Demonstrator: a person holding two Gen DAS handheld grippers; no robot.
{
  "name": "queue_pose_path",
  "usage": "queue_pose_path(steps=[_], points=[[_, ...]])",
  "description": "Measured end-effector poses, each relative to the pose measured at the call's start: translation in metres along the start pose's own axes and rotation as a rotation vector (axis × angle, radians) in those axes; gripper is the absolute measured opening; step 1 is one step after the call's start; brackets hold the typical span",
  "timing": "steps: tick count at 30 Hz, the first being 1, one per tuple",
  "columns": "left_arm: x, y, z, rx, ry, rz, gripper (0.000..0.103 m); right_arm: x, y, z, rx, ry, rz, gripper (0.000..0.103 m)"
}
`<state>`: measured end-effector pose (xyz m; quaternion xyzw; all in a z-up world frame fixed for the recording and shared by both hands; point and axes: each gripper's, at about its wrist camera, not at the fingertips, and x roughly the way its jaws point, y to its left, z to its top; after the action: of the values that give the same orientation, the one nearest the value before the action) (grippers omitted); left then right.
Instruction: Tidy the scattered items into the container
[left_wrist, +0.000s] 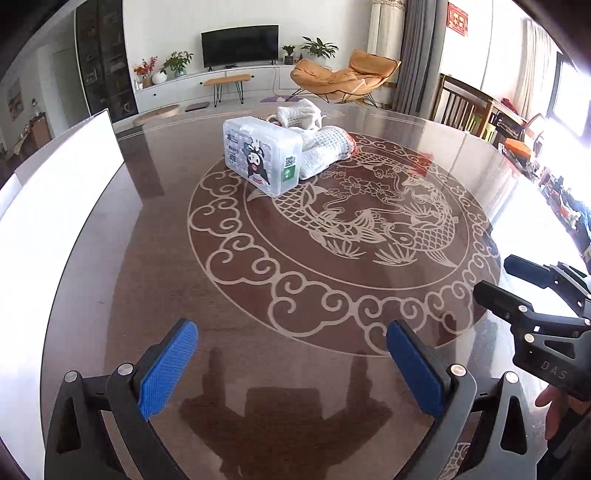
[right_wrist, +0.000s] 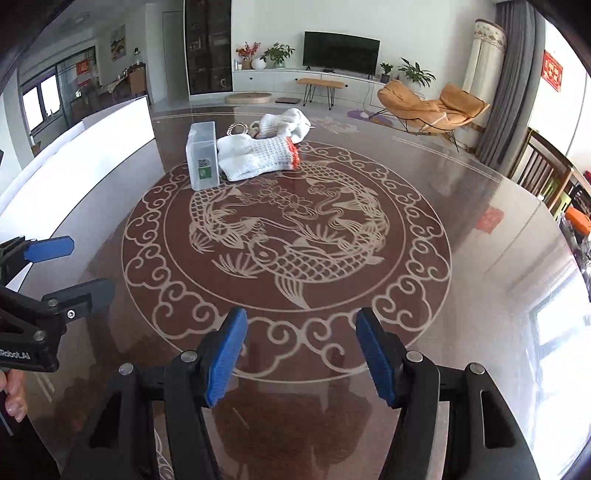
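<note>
A clear plastic box (left_wrist: 262, 155) with a cartoon sticker stands on its side at the far middle of the round table; it also shows in the right wrist view (right_wrist: 202, 155). A white knit glove with a red cuff (left_wrist: 325, 147) (right_wrist: 255, 157) lies against it. A second white glove (left_wrist: 299, 110) (right_wrist: 286, 123) lies behind, beside a bead bracelet (right_wrist: 236, 129). My left gripper (left_wrist: 291, 347) is open and empty above the near table edge. My right gripper (right_wrist: 301, 339) is open and empty, also near the front edge, to the right of the left one (left_wrist: 495, 277).
The glossy brown table (left_wrist: 332, 258) has a fish pattern in its middle. A white board (left_wrist: 55, 184) stands along the table's left side. Wooden chairs (right_wrist: 543, 177) stand at the right. A living room with a TV and an orange lounge chair lies beyond.
</note>
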<state>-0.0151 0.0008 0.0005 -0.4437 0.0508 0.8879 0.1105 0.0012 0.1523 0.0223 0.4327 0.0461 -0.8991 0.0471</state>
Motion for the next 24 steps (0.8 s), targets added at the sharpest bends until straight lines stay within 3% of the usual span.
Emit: queue_pose_path(steps=[5,9,24], points=[[0.011,-0.011,-0.002,0.026,0.005,0.031,0.103,-0.002,-0.031,-0.024,0.056,-0.008,-0.022,0.063],[0.016,-0.005,0.000,0.013,0.034,0.003,0.103,0.006,-0.029,-0.021,0.086,0.007,-0.018,0.063],[0.022,-0.007,0.001,0.009,0.032,0.014,0.103,0.013,-0.024,-0.017,0.109,0.015,-0.039,0.067]])
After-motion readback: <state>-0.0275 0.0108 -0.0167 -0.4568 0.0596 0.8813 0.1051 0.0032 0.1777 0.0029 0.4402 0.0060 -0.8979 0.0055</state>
